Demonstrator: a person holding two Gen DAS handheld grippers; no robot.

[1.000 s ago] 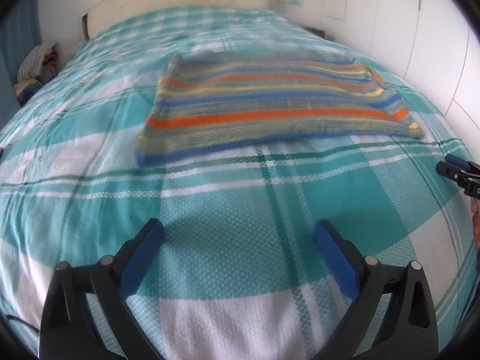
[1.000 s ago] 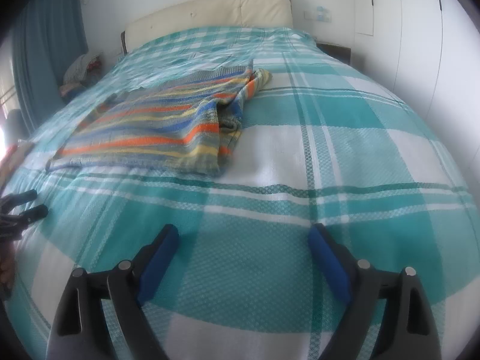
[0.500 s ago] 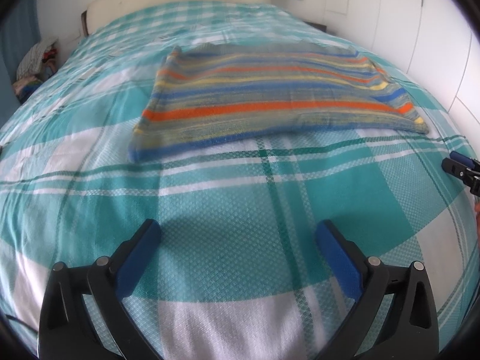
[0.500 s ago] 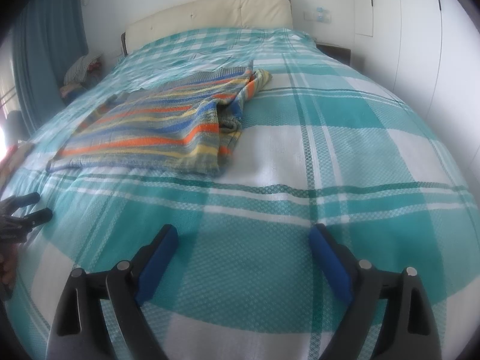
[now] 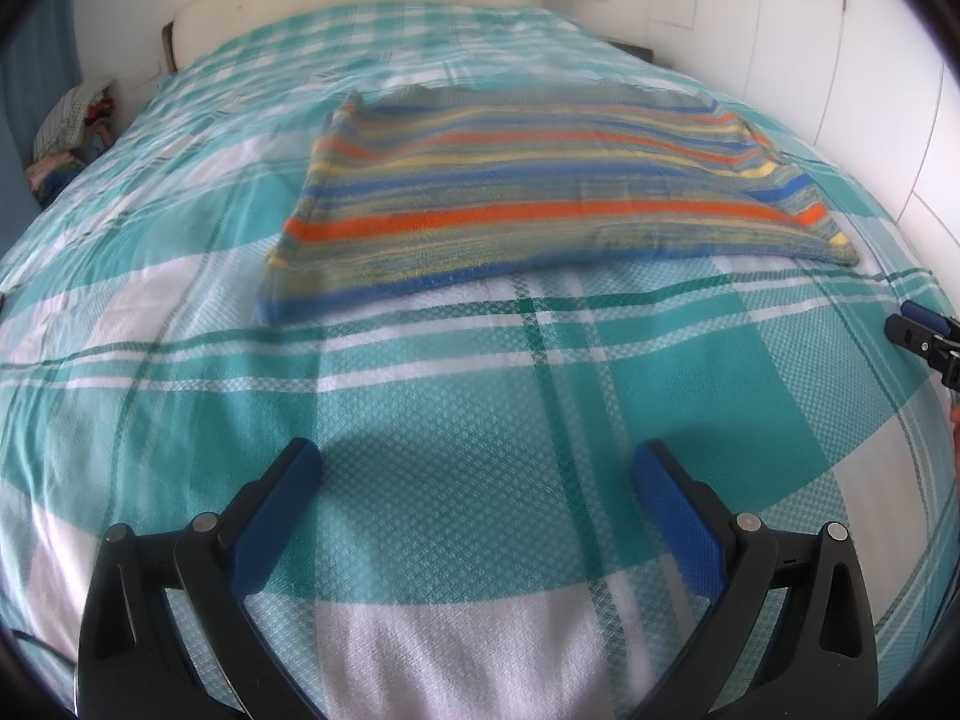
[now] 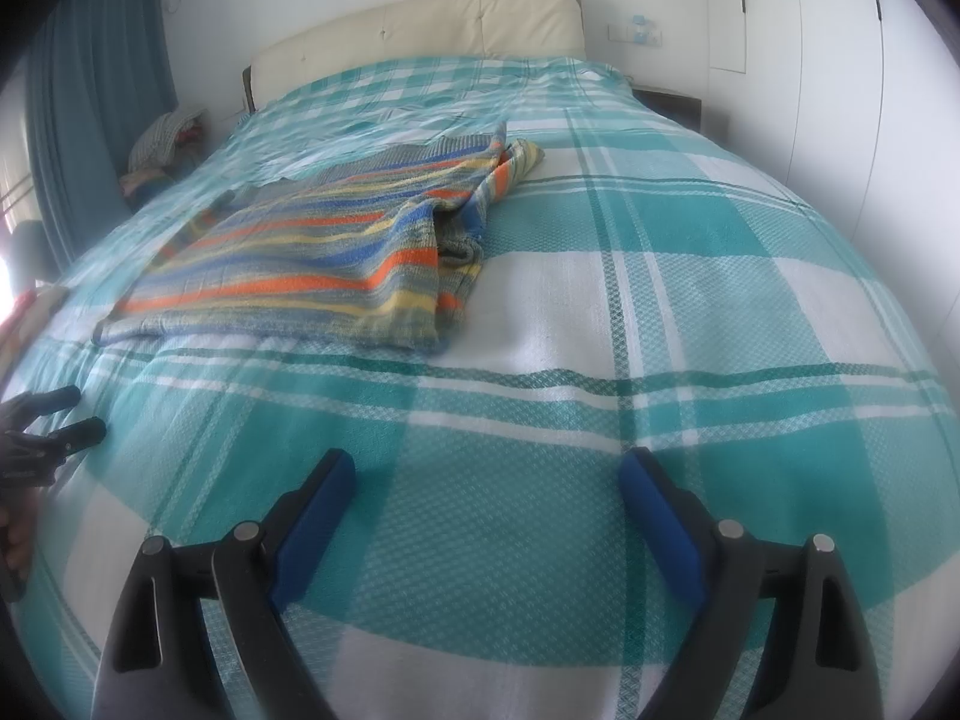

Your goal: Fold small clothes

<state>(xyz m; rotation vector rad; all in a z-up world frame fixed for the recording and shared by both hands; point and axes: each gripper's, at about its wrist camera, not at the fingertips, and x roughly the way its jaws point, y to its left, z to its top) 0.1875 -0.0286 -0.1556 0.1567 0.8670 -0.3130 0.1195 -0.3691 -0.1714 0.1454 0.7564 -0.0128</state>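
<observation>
Left wrist view: striped sweater (image 5: 540, 192) lies folded mid-bed (image 5: 420, 396) — untouched. Left gripper (image 5: 477, 480) and right gripper (image 6: 486, 480) fingers apart — nothing between them.

The striped knitted garment (image 5: 540, 192) lies flat on the bed, folded into a broad, roughly rectangular shape. Its knit carries horizontal bands of orange, blue, yellow and grey-green, with a blue band along the near hem. In the left wrist view the long near edge runs across the frame, and the near left corner sits closest to the camera. In the right wrist view the striped knitted garment (image 6: 312, 264) shows stacked layers along its right side, where a folded-in portion, possibly a sleeve, bunches loosely. The surface is otherwise smooth.
</observation>
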